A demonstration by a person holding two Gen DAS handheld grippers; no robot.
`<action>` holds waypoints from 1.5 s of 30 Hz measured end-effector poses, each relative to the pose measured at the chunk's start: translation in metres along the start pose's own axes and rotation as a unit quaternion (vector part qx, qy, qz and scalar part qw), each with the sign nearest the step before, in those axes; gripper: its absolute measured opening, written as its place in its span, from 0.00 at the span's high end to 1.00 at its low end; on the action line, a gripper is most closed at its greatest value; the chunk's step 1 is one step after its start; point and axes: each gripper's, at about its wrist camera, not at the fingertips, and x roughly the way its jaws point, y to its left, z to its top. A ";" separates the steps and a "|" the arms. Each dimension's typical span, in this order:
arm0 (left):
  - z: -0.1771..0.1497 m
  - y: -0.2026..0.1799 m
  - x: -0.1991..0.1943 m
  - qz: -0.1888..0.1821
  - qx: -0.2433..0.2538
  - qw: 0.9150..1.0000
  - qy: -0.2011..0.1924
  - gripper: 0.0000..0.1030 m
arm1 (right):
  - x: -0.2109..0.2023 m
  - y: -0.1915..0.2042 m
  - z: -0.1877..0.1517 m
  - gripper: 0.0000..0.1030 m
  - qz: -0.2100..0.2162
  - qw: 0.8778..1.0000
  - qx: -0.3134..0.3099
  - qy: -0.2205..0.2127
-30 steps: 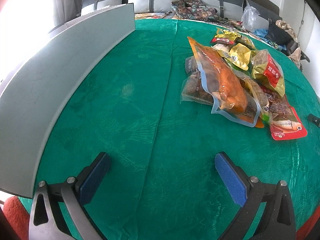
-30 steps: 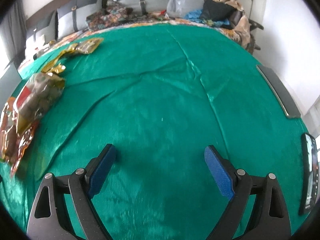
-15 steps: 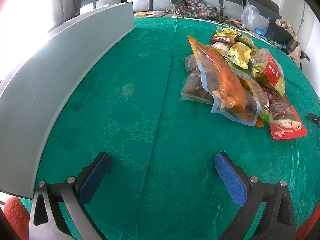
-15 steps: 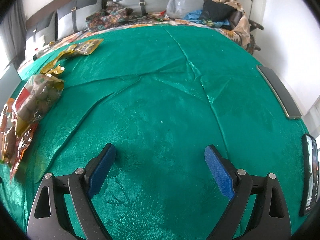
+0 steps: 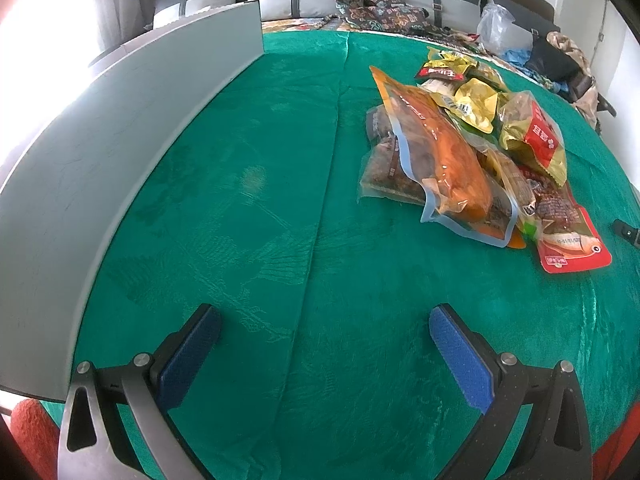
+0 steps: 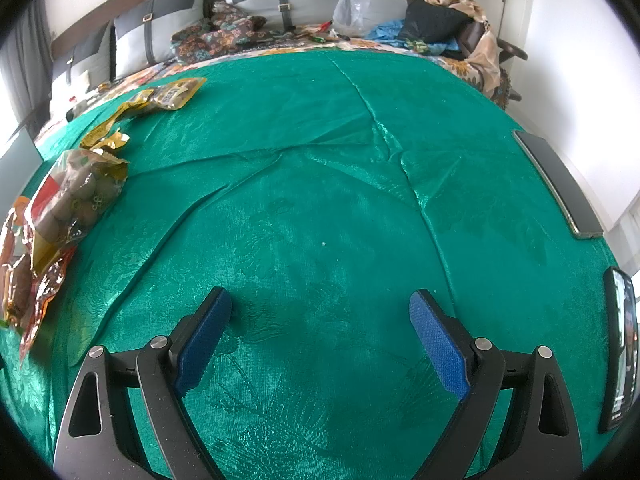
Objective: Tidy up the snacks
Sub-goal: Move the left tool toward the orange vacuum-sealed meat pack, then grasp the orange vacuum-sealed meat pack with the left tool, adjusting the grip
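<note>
A pile of snack bags lies on the green tablecloth (image 5: 260, 220) at the right of the left wrist view: a long orange pouch (image 5: 440, 156), a gold bag with a red label (image 5: 536, 136), a red packet (image 5: 572, 248), yellow packs (image 5: 476, 104). My left gripper (image 5: 324, 320) is open and empty, low over bare cloth, well short of the pile. My right gripper (image 6: 320, 304) is open and empty over bare cloth. In the right wrist view the gold bag (image 6: 76, 196) and a small snack pack (image 6: 172, 94) lie at the left.
A grey flat panel (image 5: 100, 168) lies along the table's left edge. A dark flat bar (image 6: 556, 184) and a phone (image 6: 620, 352) lie at the right edge. Sofa cushions (image 6: 280, 4), a plastic bag (image 6: 352, 4) and clothes sit behind the table.
The left wrist view has barely shifted. The right gripper has drifted slightly, so the snack bags sit a bit further left in its view. Both stay open.
</note>
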 end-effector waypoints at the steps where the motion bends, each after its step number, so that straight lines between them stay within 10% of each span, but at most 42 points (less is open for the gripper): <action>1: 0.000 0.000 0.000 -0.001 0.001 1.000 0.002 0.00 | 0.000 0.000 0.000 0.09 0.000 1.000 0.000 0.000; 16: 0.050 -0.012 -0.022 -0.110 0.000 0.994 -0.009 0.00 | 0.000 0.000 0.000 0.09 0.000 1.000 0.000 0.000; 24: 0.111 -0.063 0.029 -0.048 0.073 0.996 0.028 0.01 | 0.000 0.000 0.000 0.09 0.000 1.000 0.000 0.000; 25: 0.108 -0.062 0.033 -0.056 0.073 0.995 0.031 0.03 | 0.000 0.000 0.000 0.09 0.000 1.000 0.000 0.000; 28: 0.101 -0.036 0.020 -0.095 0.028 0.995 0.014 0.49 | 0.000 0.000 0.000 0.09 0.000 1.000 0.000 0.000; 30: 0.093 -0.020 0.013 -0.097 0.016 0.995 0.016 0.52 | 0.000 0.000 0.000 0.09 0.000 1.000 0.000 0.000; 38: 0.044 0.055 -0.014 -0.077 -0.033 0.996 0.032 0.50 | 0.000 0.000 0.000 0.09 0.000 1.000 0.000 0.000; 42: 0.033 0.071 -0.011 -0.084 -0.040 0.995 0.035 0.20 | 0.000 0.000 0.000 0.09 0.000 1.000 0.000 0.000; 45: 0.031 0.064 -0.009 -0.082 -0.018 0.996 0.037 0.18 | 0.000 0.000 0.000 0.09 0.000 1.000 0.000 0.000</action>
